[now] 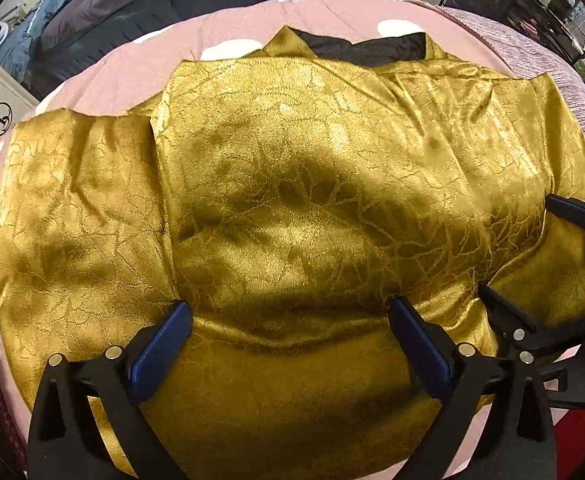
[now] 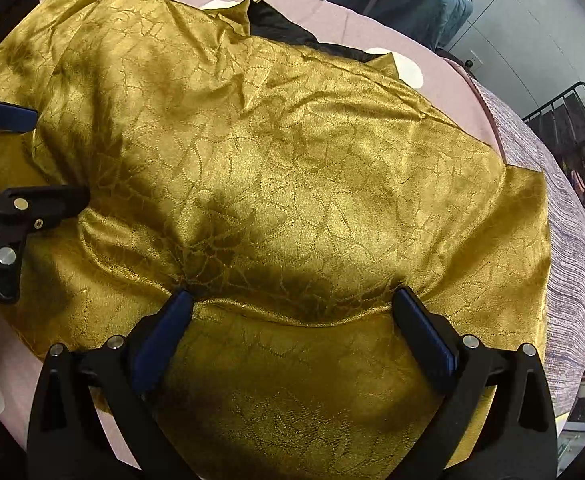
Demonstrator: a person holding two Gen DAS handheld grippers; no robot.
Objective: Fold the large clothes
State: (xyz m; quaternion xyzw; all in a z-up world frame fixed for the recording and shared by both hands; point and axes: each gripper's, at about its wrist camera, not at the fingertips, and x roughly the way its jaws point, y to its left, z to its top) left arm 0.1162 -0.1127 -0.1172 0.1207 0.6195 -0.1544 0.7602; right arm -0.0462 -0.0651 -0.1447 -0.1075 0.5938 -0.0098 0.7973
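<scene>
A large gold patterned garment with a black lining at its far collar lies spread on a pink bed cover. One side is folded in over the middle. My left gripper is open, its blue-padded fingers resting on a raised fold of the near hem. My right gripper is open too, fingers pressed on the same hem further right. The garment fills the right wrist view. Each gripper shows in the other's view: the right gripper and the left gripper.
The pink cover has white spots. A grey knitted blanket lies along the right edge. Blue and grey bedding sits beyond the far side. A black metal rack stands at the far right.
</scene>
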